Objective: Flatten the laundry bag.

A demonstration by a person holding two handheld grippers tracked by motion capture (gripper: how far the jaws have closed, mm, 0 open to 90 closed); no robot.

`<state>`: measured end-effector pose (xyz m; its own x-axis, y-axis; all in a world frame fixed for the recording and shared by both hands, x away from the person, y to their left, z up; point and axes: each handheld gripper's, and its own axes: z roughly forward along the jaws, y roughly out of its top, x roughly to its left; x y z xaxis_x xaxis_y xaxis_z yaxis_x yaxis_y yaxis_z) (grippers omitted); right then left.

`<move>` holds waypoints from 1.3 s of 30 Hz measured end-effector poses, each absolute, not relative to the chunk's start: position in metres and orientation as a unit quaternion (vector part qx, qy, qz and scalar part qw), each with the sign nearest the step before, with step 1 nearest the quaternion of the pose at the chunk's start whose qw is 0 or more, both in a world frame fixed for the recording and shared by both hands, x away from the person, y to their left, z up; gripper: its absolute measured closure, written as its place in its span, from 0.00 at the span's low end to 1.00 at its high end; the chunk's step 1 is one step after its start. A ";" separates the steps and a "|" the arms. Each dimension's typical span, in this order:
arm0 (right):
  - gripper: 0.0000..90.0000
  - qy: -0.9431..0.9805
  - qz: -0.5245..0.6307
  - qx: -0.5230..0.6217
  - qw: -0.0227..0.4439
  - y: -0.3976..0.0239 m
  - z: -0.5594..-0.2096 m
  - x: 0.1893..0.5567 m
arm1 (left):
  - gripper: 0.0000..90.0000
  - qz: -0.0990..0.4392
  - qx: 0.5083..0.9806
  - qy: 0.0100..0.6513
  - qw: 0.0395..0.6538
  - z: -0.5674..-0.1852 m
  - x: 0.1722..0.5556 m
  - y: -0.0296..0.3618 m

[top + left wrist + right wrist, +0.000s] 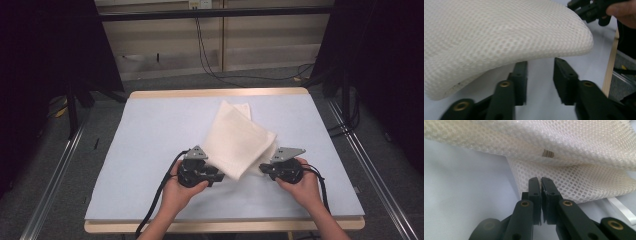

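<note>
Our left hand-held gripper (540,80) has its jaws apart, nothing between them, just under the folded white mesh cloth (239,140). Our right hand-held gripper (540,181) is clamped on the cloth's edge. The cloth lies mid-desk (150,130), toward 5 o'clock.

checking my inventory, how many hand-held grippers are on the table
2: the left hand-held gripper at the white mesh cloth's near-left edge, the right hand-held gripper at its near-right edge. None seems hidden.
</note>
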<state>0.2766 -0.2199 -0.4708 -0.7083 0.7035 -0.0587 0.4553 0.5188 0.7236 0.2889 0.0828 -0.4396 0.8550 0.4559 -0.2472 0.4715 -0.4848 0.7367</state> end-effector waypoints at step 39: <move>0.98 0.859 0.342 0.338 0.176 -0.218 -0.474 0.279 | 0.86 0.117 0.798 0.383 0.450 -0.427 0.339 0.114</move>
